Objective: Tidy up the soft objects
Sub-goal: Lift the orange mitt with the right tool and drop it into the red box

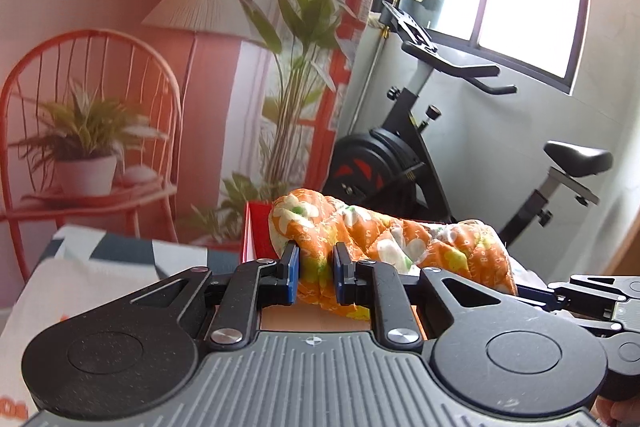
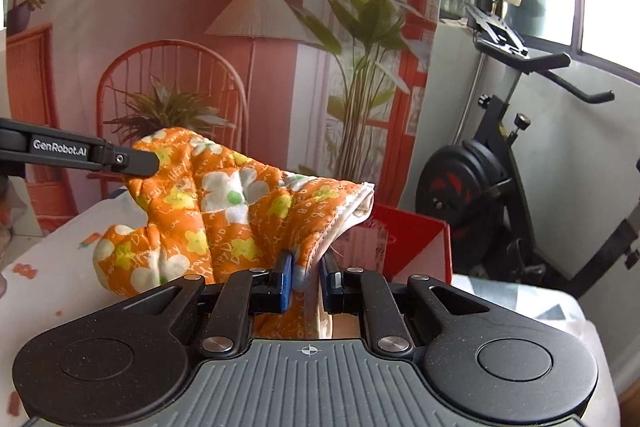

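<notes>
An orange quilted cloth (image 1: 372, 231) with white and yellow flowers hangs bunched between both grippers, lifted off the surface. In the left wrist view my left gripper (image 1: 316, 277) is shut on a fold of it, the blue pads (image 1: 292, 273) pinching the fabric. In the right wrist view my right gripper (image 2: 307, 283) is shut on the cloth's (image 2: 216, 195) white-lined edge. My left gripper (image 2: 154, 163) reaches in from the left there and holds the cloth's far upper corner. The right gripper's body (image 1: 600, 301) shows at the right edge of the left wrist view.
A red open box (image 2: 416, 247) stands just behind the cloth, also the red box (image 1: 254, 231) in the left view. A white patterned cover (image 2: 48, 259) lies over the table. An exercise bike (image 1: 400, 163) stands by the window; a printed backdrop hangs behind.
</notes>
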